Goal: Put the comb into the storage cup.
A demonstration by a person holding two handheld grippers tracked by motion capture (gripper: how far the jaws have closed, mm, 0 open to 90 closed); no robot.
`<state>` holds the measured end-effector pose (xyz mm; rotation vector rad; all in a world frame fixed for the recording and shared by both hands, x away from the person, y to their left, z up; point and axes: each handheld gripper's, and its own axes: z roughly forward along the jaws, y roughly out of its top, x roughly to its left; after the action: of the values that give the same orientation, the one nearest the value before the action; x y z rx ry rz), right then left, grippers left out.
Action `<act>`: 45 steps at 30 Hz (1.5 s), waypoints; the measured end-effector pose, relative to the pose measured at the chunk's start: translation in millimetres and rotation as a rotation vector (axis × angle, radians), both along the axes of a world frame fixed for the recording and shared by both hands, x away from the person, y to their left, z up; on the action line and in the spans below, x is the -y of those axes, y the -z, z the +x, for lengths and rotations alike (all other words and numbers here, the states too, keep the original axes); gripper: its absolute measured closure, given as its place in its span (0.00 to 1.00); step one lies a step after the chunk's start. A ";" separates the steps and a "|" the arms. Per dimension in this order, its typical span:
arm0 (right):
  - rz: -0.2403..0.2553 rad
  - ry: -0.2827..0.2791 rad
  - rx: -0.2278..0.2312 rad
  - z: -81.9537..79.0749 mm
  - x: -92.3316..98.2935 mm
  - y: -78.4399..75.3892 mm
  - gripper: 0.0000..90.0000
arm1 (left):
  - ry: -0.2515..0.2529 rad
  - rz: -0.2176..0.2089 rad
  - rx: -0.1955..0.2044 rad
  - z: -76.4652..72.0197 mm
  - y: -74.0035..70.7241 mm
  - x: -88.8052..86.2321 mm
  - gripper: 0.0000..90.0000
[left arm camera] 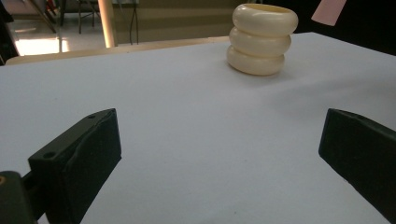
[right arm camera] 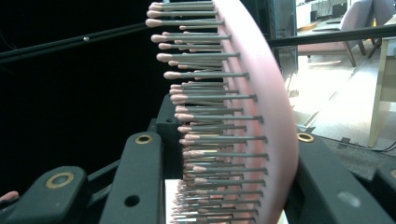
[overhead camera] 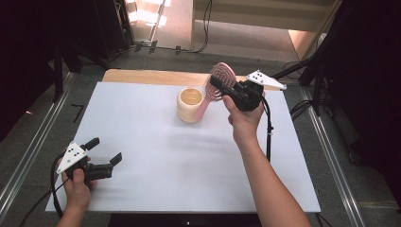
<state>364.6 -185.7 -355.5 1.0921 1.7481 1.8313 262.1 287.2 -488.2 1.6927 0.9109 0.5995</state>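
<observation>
Inspection, largest item first. The white surface (overhead camera: 156, 156) carries one standing object: a cream ribbed cup (overhead camera: 190, 105), taken here as the landmark, upright toward the far middle.

The right hand-held gripper (overhead camera: 218, 86) is just beside the cup, on its far right, raised above the rim. Its jaws are clamped on the head of a pink hairbrush (overhead camera: 221, 79); in the right gripper view the bristles (right arm camera: 210, 126) face one jaw and the smooth back (right arm camera: 275, 140) bears on the other. The brush handle (overhead camera: 202, 106) slopes down toward the cup's right side; whether it touches the wall or enters the mouth cannot be told.

The left hand-held gripper (overhead camera: 103, 156) is well apart from the cup, at the near left, jaws wide with nothing between them, low over the surface.

Judgement: the step in hand appears to be standing the brush handle-down in the cup. The next move calls for bringing the handle over the opening, lowering it inside, then releasing; a clipped rim could tip the cup.
</observation>
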 end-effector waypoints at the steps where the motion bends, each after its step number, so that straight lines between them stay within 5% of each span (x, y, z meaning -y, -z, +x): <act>1: 0.001 0.000 -0.001 0.7 -0.5 -0.7 0.68 | -0.001 -0.001 0.000 0.0 0.0 -0.1 0.00; 45: -0.007 0.020 0.013 23.7 -3.0 -13.4 0.68 | 0.004 -0.007 0.007 -1.1 -0.5 -1.0 0.00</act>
<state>388.3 -182.7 -342.1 1.0887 1.7282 1.8151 261.0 288.3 -487.7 1.6850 0.9036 0.5987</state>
